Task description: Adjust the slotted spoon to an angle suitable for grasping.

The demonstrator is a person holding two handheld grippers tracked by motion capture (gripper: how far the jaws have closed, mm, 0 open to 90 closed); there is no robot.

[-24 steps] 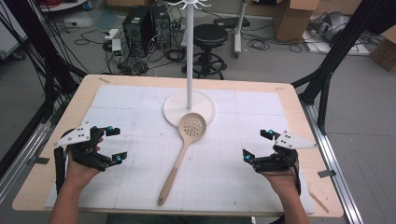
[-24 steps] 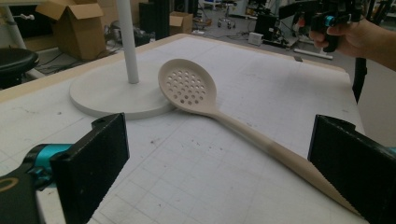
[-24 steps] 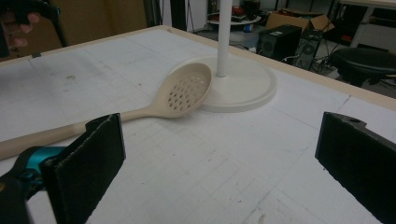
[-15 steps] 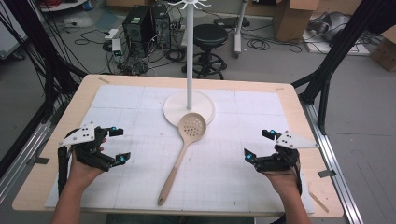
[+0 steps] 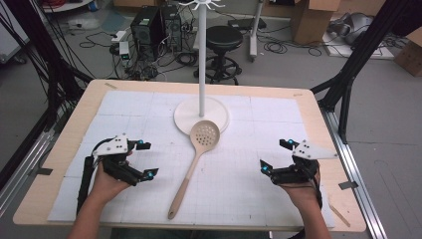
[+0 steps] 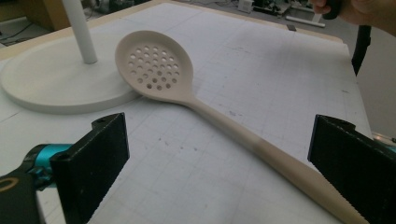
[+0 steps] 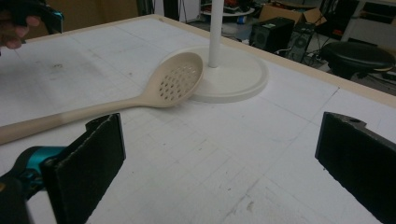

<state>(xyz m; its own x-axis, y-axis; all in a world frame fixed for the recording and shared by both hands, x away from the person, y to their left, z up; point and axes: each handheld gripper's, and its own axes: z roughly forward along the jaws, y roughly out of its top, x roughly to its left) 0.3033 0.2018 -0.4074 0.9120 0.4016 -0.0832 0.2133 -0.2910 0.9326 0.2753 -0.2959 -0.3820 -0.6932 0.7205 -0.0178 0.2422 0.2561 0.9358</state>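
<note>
High view: slotted spoon [image 5: 195,158] mid-table, bowl resting on stand base [image 5: 185,115]; left gripper [image 5: 145,159] and right gripper [image 5: 274,155] apart from it, jaws wide, empty.
Left gripper view: handle near right jaw, untouched.
Right gripper view: spoon beyond left jaw.

The beige slotted plastic spoon [image 5: 195,160] has a bowl dotted with round holes. The round-based pole stand [image 5: 201,113] is white. The white table mat [image 5: 249,164] carries a fine grey grid, edged by the light wooden tabletop [image 5: 74,129]. The left gripper [image 6: 217,170] has black ribbed jaws and teal accents.
</note>
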